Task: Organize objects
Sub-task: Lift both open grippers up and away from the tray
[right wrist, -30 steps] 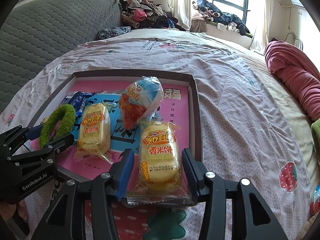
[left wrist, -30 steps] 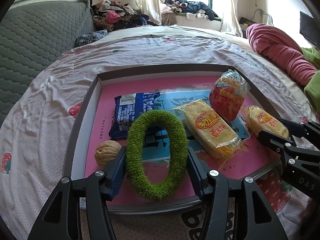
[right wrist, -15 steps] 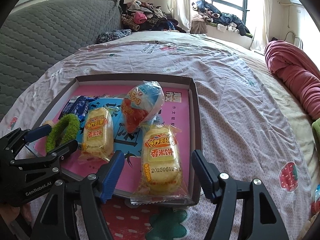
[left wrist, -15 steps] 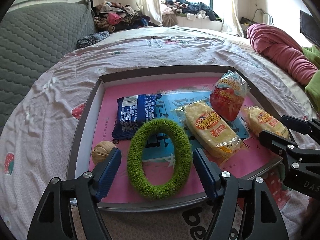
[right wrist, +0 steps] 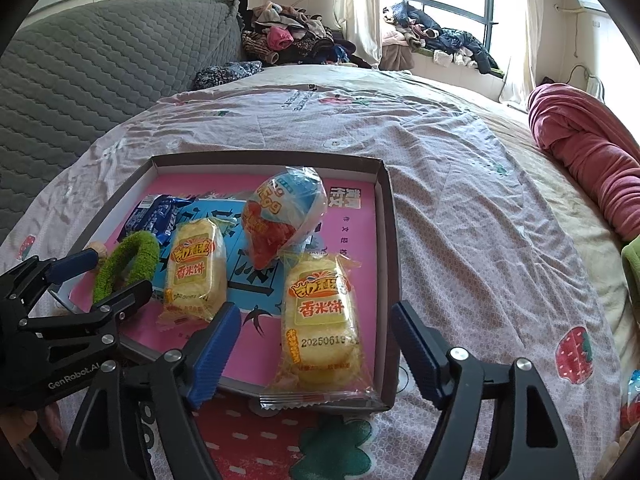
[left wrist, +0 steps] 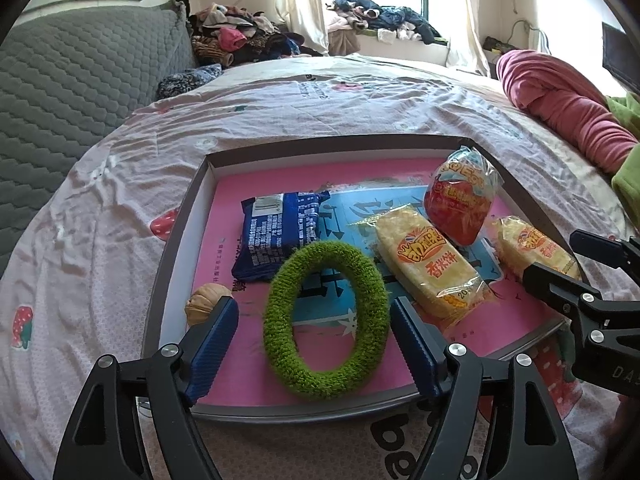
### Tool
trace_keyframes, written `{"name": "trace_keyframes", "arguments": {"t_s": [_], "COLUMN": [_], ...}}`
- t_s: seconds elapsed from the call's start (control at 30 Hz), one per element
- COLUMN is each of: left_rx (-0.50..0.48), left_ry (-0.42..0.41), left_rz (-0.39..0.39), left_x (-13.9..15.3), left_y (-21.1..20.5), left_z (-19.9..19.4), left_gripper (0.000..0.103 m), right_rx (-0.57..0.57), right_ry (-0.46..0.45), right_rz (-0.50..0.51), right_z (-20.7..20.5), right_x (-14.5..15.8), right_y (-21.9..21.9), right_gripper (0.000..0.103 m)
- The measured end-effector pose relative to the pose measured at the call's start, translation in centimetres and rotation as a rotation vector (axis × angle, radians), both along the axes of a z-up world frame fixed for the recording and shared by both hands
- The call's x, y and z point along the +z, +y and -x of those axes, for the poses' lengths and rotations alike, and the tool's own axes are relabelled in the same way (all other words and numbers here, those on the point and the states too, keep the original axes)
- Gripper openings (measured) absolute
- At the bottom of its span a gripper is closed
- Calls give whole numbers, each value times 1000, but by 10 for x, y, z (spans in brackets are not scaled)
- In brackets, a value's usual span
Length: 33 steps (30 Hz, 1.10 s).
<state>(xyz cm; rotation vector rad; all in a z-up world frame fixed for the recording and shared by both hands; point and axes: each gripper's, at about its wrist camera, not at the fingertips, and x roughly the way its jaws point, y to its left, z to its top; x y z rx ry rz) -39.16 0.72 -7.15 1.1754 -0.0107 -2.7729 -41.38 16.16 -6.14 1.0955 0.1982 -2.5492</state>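
Observation:
A shallow box tray (left wrist: 320,146) (right wrist: 384,240) with a pink floor lies on the bed. In it lie a green fuzzy ring (left wrist: 325,322) (right wrist: 128,266), a blue snack pack (left wrist: 280,232), a walnut (left wrist: 204,306), two yellow rice-cake packs (left wrist: 430,262) (right wrist: 320,324) and a red-and-blue bag (left wrist: 460,200) (right wrist: 282,210). My left gripper (left wrist: 314,340) is open, its fingers on either side of the ring, not touching it. My right gripper (right wrist: 316,354) is open around the near rice-cake pack, apart from it.
The bed sheet (right wrist: 460,200) spreads around the tray. A pink rolled blanket (right wrist: 584,152) lies at the right. A grey quilted headboard (left wrist: 72,80) stands at the left. Clothes are piled at the back by the window (right wrist: 296,36).
Both grippers opened. The left one let go of the green ring, which now lies flat in the tray. The right one let go of the near rice-cake pack. Both drew back a little.

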Motion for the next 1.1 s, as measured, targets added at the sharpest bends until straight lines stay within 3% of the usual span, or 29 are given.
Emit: {"name": "trace_keyframes", "arguments": {"t_s": [0.47, 1.1], "left_rx": [2, -32], "left_ry": [24, 28], "left_rz": [-1, -10], "left_x": [9, 16], "left_y": [-2, 9], "left_z": [-6, -12], "left_gripper": [80, 80], "right_rx": [-5, -10], "right_ry": [24, 49], "right_rz": [-3, 2], "right_z": [-3, -7], "right_x": [8, 18], "right_y": [2, 6], "right_gripper": [89, 91]}}
